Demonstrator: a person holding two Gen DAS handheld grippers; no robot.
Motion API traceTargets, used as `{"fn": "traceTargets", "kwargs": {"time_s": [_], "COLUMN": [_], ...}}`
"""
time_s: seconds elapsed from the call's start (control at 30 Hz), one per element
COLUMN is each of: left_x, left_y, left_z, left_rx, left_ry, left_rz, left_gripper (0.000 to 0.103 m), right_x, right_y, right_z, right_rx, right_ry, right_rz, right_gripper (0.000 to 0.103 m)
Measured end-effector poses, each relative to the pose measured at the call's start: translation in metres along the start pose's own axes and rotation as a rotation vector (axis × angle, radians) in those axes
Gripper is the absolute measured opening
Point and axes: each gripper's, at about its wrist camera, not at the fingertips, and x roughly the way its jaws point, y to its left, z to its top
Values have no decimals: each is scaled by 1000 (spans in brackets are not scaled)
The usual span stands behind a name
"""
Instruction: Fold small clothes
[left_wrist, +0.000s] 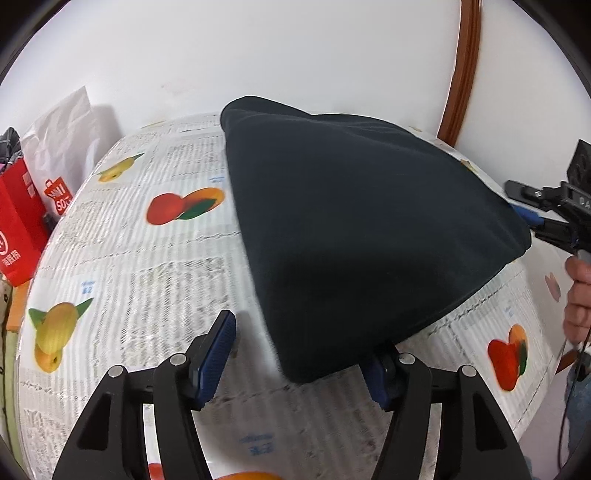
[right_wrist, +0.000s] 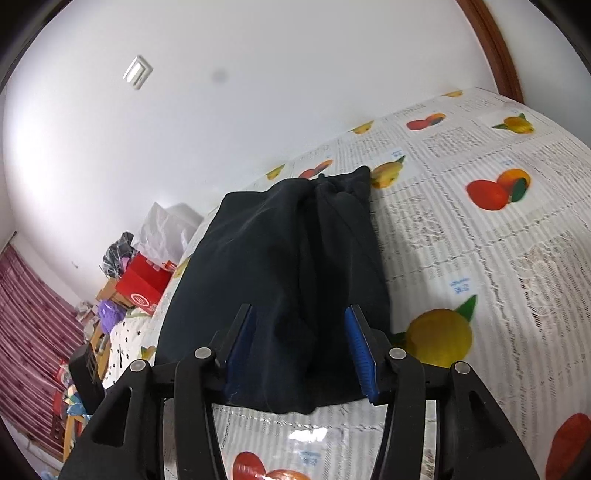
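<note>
A dark navy garment (left_wrist: 351, 221) lies folded in a thick pile on the fruit-print tablecloth (left_wrist: 147, 266). My left gripper (left_wrist: 306, 339) is open at its near corner. That corner drapes over the right finger, while the left pad (left_wrist: 212, 358) stands clear of the cloth. In the right wrist view the garment (right_wrist: 288, 277) runs away from me, and its near end lies between the spread fingers of my right gripper (right_wrist: 299, 325), which is open. From the left wrist view, the right gripper (left_wrist: 532, 210) sits at the pile's right edge, held by a hand (left_wrist: 580, 295).
A red bag (left_wrist: 18, 221) and a white bag (left_wrist: 62, 133) stand past the table's left edge against the wall. A brown wooden frame (left_wrist: 461, 74) rises behind the table. Clutter with a red box (right_wrist: 144, 284) fills the far left. Bare tablecloth (right_wrist: 480, 258) lies right of the garment.
</note>
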Motion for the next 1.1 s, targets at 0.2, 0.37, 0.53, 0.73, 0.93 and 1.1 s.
{"fn": "traceTargets", "kwargs": {"time_s": [0.2, 0.37, 0.53, 0.73, 0.93, 1.1], "left_x": [12, 16, 19, 18, 17, 11], "left_y": [-5, -6, -6, -4, -3, -6], "left_z": [9, 10, 11, 9, 9, 7], "left_rx": [1, 6, 5, 0, 3, 7], "left_ry": [21, 34, 36, 35, 34, 39], "left_rz": [29, 50, 62, 62, 64, 50], "left_gripper": [63, 65, 65, 65, 65, 65], "right_x": [42, 61, 29, -23, 8, 9], "right_y": [10, 28, 49, 22, -21, -27], "right_z": [3, 11, 28, 35, 8, 12], "right_rx": [-23, -72, -164, -155, -69, -45], "right_ry": [58, 79, -61, -205, -66, -47], "right_rz": [-71, -63, -68, -136, -210, -216], "right_gripper": [50, 14, 9, 8, 10, 16]}}
